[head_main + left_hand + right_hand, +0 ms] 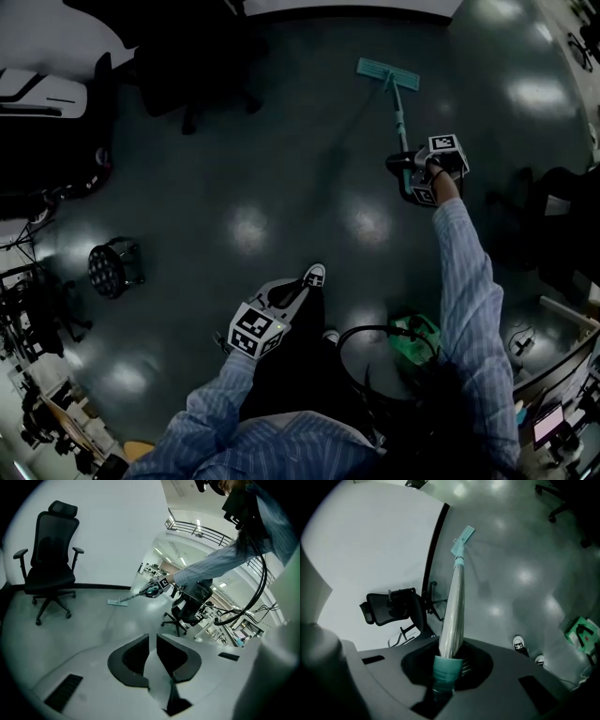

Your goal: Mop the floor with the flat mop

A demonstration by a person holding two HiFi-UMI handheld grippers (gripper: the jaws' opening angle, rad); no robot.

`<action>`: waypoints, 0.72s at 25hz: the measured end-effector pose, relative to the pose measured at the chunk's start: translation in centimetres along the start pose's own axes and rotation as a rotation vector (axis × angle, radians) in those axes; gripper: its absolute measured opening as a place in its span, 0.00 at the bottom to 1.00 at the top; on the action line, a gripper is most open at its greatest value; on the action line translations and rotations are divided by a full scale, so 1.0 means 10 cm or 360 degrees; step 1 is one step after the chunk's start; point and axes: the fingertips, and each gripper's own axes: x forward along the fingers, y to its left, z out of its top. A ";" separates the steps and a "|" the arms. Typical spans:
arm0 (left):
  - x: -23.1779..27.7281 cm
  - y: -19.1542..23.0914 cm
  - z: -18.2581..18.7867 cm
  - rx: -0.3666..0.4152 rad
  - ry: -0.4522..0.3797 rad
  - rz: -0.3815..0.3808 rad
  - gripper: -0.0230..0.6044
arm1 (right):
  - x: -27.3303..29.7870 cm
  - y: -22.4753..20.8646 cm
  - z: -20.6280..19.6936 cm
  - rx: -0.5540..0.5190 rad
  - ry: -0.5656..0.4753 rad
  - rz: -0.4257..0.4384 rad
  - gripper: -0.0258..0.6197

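The flat mop has a teal head (387,74) lying on the dark glossy floor near the far wall, and its pole (400,122) slants back to my right gripper (419,174). In the right gripper view the jaws are shut on the teal grip end of the pole (454,616), and the mop head (462,538) shows far along it. My left gripper (258,328) hangs low beside the person's leg, shut with nothing in it (153,648). From the left gripper view the mop head (117,602) lies flat on the floor.
A black office chair (187,66) (51,564) stands by the far wall, left of the mop. A round black stand (114,267) is at left, another chair (562,225) at right. A green object (414,336) and a black cable lie near the person's shoes (315,275).
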 end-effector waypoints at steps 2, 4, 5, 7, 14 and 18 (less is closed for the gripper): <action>-0.03 0.02 -0.09 -0.0021 0.0010 0.0023 0.12 | 0.01 0.02 0.06 0.0012 -0.0017 -0.0008 0.10; -0.04 0.03 -0.15 -0.0031 0.0015 0.0034 0.12 | 0.00 0.02 0.08 0.0023 -0.0032 -0.0007 0.10; -0.05 0.04 -0.17 -0.0035 0.0017 0.0036 0.12 | 0.00 0.00 0.07 0.0028 -0.0038 -0.0003 0.10; -0.08 0.04 -0.17 -0.0043 0.0012 0.0033 0.12 | -0.03 -0.04 -0.03 0.0037 -0.0045 0.0008 0.10; -0.18 -0.14 -0.04 0.0031 -0.0037 -0.0021 0.12 | -0.22 -0.45 -0.76 0.0043 0.0001 0.0003 0.10; -0.21 -0.33 0.03 0.0065 -0.0079 -0.0056 0.12 | -0.40 -0.77 -1.22 0.0043 0.0028 -0.0010 0.10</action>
